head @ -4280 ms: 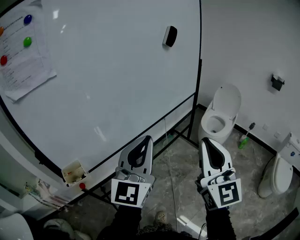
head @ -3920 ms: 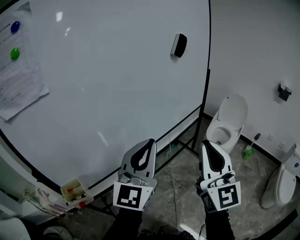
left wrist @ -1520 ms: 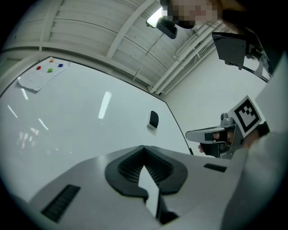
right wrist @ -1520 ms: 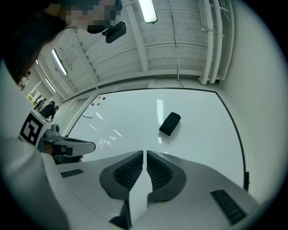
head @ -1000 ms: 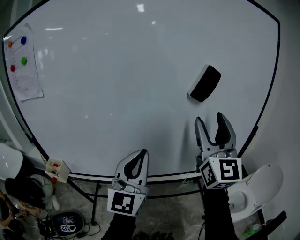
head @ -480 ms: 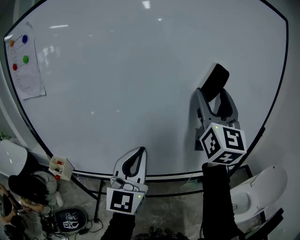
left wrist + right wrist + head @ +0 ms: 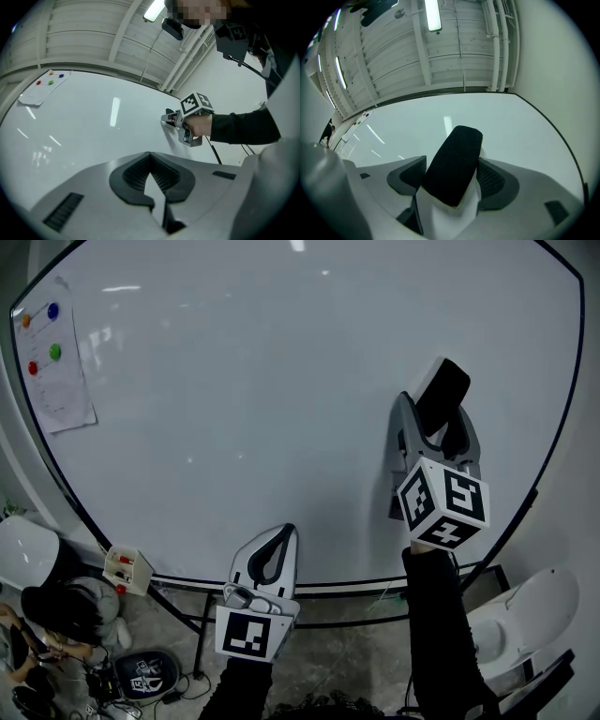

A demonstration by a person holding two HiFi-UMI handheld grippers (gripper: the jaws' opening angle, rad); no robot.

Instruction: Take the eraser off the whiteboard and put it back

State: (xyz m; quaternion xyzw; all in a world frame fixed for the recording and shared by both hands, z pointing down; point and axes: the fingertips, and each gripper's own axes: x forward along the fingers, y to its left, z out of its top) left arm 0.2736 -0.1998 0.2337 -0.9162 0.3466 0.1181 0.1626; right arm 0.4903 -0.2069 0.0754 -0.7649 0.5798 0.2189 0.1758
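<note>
Right side of the head view: eraser sits on the whiteboard, well toward the board's right edge. It is tilted, with its top end leaning to the upper right.

Eraser looks: an oblong block with rounded corners. The face toward me is matte black, and the right gripper view shows it felt-like. A thin pale sliver shows along its near bottom edge there. In the head view a light strip runs down its left side.

Right gripper is raised to the board with its jaws spread wide. The eraser's lower end stands between them. Its own view shows a ribbed dark pad on each side of the block, very close. I see no squeeze, so I log it as open around the eraser.

Left gripper hangs low, at bottom centre of the frame near the board's lower rim. Its jaw tips meet with nothing between them.

Upper left of the board: a paper sheet carrying coloured magnets.
</note>
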